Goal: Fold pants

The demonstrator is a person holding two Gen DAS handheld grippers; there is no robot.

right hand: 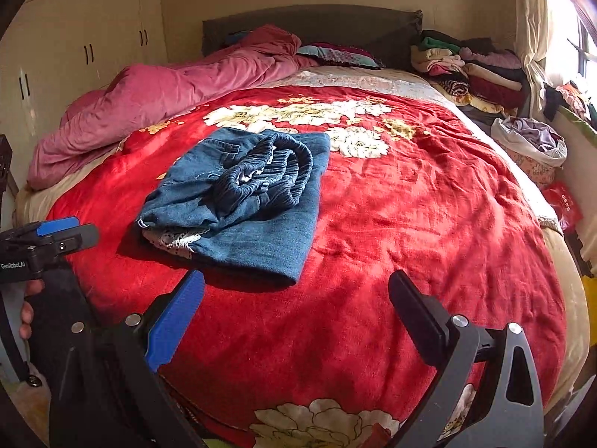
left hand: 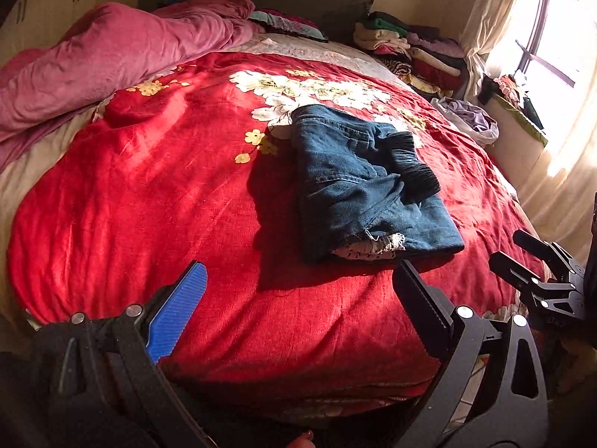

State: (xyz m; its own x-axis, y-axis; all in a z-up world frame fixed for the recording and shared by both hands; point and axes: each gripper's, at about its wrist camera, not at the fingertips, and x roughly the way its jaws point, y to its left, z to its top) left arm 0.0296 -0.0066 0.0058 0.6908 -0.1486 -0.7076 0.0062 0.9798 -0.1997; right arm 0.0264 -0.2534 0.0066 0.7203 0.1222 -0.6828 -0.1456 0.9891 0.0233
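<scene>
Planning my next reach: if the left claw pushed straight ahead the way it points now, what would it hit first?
Probably the red blanket, then the near edge of the folded blue pants. The left claw is open and apart from them; depth is hard to judge through the fisheye.

Pants (right hand: 253, 201) look like matt blue denim with a ribbed knit waistband, lying on a plushy, slightly shiny red blanket (right hand: 410, 224).
</scene>
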